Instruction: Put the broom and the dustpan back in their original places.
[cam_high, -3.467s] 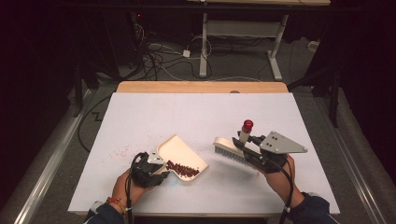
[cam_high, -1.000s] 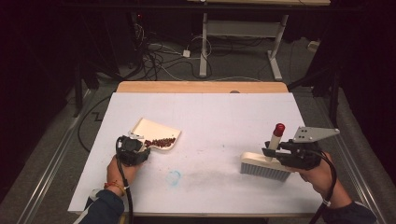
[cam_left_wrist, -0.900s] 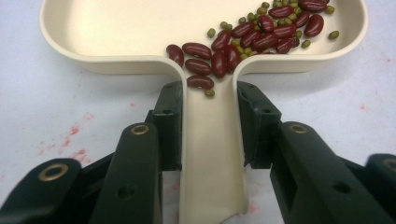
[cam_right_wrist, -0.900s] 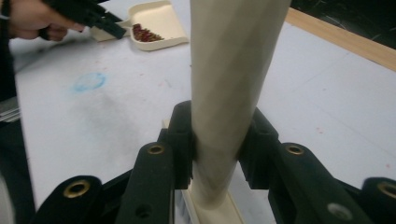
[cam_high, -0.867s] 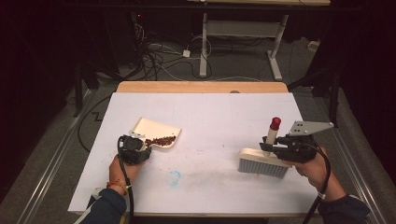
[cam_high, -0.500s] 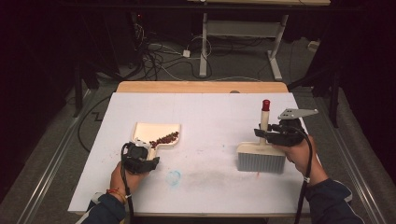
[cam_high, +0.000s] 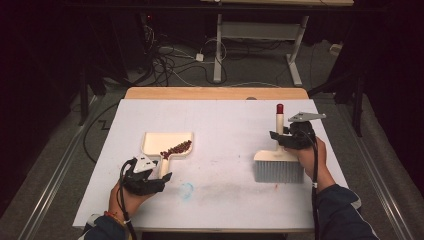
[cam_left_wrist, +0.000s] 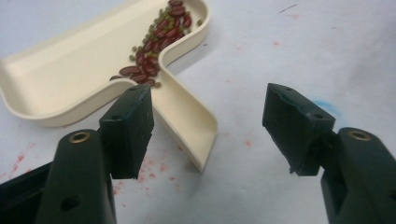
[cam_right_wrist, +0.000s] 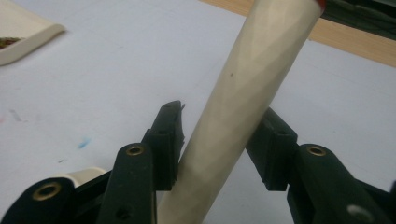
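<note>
High view: one dustpan (cam_high: 167, 145), one brush (cam_high: 279, 161); left tongs (cam_left_wrist: 205, 123) spread, right tongs (cam_right_wrist: 219, 144) seemingly pinching brush handle.

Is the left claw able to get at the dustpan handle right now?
Probably yes: the left claw is open just short of the dustpan handle, and nothing lies between them.

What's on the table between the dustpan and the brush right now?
Nothing solid: in the high view the stretch between the dustpan and the brush is bare white table, with only a faint blue smudge nearer the front edge.
</note>
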